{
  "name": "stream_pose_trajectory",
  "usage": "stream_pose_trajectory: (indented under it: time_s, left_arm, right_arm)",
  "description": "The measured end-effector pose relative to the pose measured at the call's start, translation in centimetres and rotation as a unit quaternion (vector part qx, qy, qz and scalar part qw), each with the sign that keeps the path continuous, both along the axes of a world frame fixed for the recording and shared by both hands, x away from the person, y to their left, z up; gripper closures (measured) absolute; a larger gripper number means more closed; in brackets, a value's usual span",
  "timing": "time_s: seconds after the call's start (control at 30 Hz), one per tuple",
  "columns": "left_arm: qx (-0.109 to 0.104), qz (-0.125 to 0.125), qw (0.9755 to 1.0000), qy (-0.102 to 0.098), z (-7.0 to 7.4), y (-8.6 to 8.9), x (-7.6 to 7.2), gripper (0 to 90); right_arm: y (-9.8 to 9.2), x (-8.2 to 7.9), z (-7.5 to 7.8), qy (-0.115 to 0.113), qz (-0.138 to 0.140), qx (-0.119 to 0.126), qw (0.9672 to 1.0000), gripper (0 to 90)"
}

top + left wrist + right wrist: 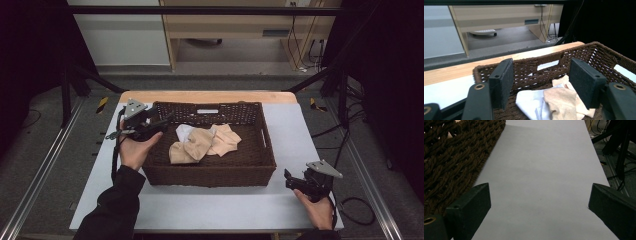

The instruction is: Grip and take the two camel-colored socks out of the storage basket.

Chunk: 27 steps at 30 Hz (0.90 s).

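Here's the wicker basket (210, 172), dark brown, sitting in the middle of the pale table (200, 205), and everything hangs off it. Inside the basket, toward its back half, lies a little heap of cloths: a beige cloth (200, 145) sprawled across the centre, and a white cloth (184, 131) tucked just beside it on the side nearer the basket's left wall, the 2 touching and partly overlapping.

The left gripper (159, 122) is up at the basket's back left corner, held over the left rim and pointing in toward the heap. Its jaws stand wide apart, nothing between the pads, nothing pressed. In the left gripper view the 2 black pads frame the scene nicely: the white cloth (531, 102) and the beige cloth (561, 100) lie below and beyond the left gripper (546, 82), inside the basket (584, 53), not touched.

Over to the right gripper (291, 181), down low on the table just off the basket's front right corner, near the wall but apart from it. Jaws released here too, spread wide. In the right gripper view bare table (544, 170) lies between the pads, with the basket's woven wall (456, 157) at the left edge.
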<state>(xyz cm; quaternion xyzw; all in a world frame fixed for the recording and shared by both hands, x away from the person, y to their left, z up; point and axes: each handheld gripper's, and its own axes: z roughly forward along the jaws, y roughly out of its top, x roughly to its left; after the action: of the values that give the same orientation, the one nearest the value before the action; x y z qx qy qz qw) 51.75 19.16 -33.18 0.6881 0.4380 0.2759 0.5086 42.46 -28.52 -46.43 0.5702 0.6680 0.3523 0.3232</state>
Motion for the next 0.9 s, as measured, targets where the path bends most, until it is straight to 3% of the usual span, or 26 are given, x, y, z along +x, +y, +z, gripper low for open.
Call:
stream_pose_trajectory:
  time_s: [0.23, 0.5, 0.9]
  left_arm:
    - [0.014, -0.006, 0.9999, 0.006, -0.9, -1.8, 1.4, 36.2]
    - [0.029, -0.009, 0.9992, 0.026, -2.6, -3.3, 2.8, 36.5]
    - [0.060, -0.026, 0.9946, 0.081, -6.0, -4.4, 3.7, 40.5]
  right_arm:
    - [0.0, 0.0, 0.0, -0.001, -0.001, 0.003, 1.0000, 4.6]
    - [0.0, 0.0, 0.0, -0.001, 0.000, 0.003, 1.0000, 4.6]
    - [0.0, 0.1, 0.0, -0.001, 0.002, 0.000, 1.0000, 4.7]
